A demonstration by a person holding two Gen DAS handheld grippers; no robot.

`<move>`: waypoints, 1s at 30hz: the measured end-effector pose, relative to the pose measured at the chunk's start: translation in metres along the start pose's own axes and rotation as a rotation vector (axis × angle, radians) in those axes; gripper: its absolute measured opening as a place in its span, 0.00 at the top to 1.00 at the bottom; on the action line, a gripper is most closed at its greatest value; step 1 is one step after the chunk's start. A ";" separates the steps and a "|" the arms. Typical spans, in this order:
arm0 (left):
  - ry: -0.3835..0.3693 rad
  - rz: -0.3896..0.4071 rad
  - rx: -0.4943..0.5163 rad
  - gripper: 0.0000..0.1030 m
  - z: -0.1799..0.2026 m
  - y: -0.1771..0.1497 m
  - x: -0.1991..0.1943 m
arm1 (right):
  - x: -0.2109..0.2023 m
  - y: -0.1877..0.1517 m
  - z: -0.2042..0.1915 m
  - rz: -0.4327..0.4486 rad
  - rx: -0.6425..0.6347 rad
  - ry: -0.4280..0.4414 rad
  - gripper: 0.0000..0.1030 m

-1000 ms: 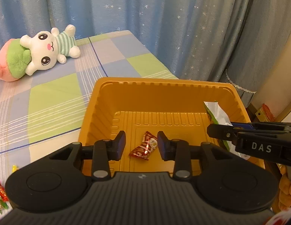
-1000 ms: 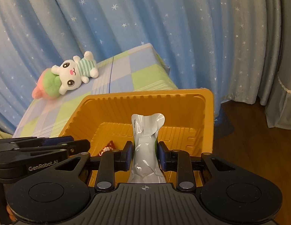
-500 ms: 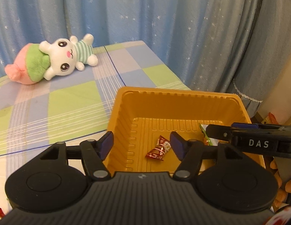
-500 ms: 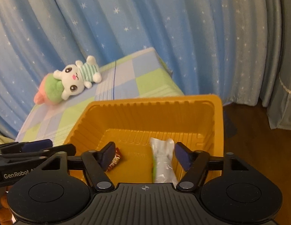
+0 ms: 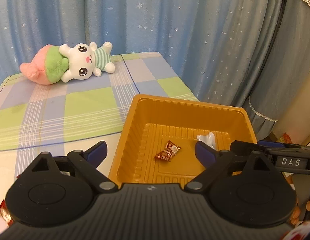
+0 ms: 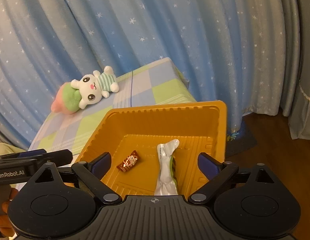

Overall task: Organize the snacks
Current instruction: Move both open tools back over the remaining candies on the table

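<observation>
Both claws gape, jaws just spread: the left gripper (image 5: 151, 150) and right gripper (image 6: 154, 163) grasp nothing. The candy (image 6: 128, 161) and pouch (image 6: 166, 168) lie loose on the tray (image 6: 163, 110) floor, apart, the pouch near the right wall. Only the right view shows the tray's corner overhanging the table (image 6: 165, 88); only the left shows wrappers (image 5: 3, 213) beside it.

An orange plastic tray (image 6: 222, 120) with ribbed walls is set near the table's right edge, on the checked cloth. Two snacks are held on its floor, apart: a small red-brown wrapped candy (image 6: 128, 161) lying flat left of centre, and a long silvery-white packet (image 6: 166, 168) with a green underside stretched lengthwise on the right.
</observation>
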State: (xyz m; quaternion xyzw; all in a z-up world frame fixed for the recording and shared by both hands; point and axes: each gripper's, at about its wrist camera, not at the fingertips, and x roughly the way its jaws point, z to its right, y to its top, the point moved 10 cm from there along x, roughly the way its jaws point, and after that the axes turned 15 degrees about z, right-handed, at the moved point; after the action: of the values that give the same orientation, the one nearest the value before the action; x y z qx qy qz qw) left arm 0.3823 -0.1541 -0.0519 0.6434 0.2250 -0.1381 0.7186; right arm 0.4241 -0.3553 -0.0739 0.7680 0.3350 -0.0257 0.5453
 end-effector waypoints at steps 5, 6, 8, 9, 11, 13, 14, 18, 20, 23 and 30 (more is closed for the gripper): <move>0.022 0.006 -0.018 0.05 -0.004 -0.006 -0.023 | -0.019 -0.002 -0.010 0.029 -0.093 0.000 0.09; 0.034 0.008 -0.018 0.04 -0.006 -0.008 -0.030 | -0.022 -0.004 -0.013 0.032 -0.106 0.001 0.09; 0.064 0.011 -0.012 0.03 -0.011 -0.011 -0.040 | -0.026 -0.007 -0.020 0.036 -0.129 0.007 0.09; 0.086 0.013 -0.005 0.03 -0.015 -0.014 -0.047 | -0.028 -0.010 -0.025 0.036 -0.138 0.014 0.09; 0.117 0.017 0.010 0.03 -0.023 -0.019 -0.059 | -0.031 -0.015 -0.034 0.034 -0.154 0.030 0.09; 0.140 0.016 0.009 0.03 -0.033 -0.025 -0.071 | -0.033 -0.020 -0.045 0.029 -0.170 0.058 0.09; 0.152 0.014 0.002 0.03 -0.039 -0.027 -0.077 | -0.033 -0.023 -0.051 0.027 -0.176 0.074 0.09; 0.185 0.004 -0.039 0.03 -0.063 -0.039 -0.102 | -0.035 -0.035 -0.074 0.004 -0.166 0.126 0.09; 0.206 -0.001 -0.055 0.03 -0.074 -0.045 -0.113 | -0.035 -0.042 -0.084 -0.011 -0.152 0.146 0.09; 0.227 -0.009 -0.067 0.03 -0.091 -0.054 -0.128 | -0.036 -0.052 -0.098 -0.036 -0.144 0.171 0.09; 0.242 -0.042 -0.091 0.03 -0.126 -0.077 -0.151 | -0.042 -0.074 -0.125 -0.089 -0.140 0.177 0.09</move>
State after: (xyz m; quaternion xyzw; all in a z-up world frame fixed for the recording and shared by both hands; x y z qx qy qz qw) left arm 0.1968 -0.0540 -0.0515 0.6173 0.3295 -0.0642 0.7115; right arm 0.3105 -0.2559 -0.0670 0.7117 0.4165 0.0418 0.5641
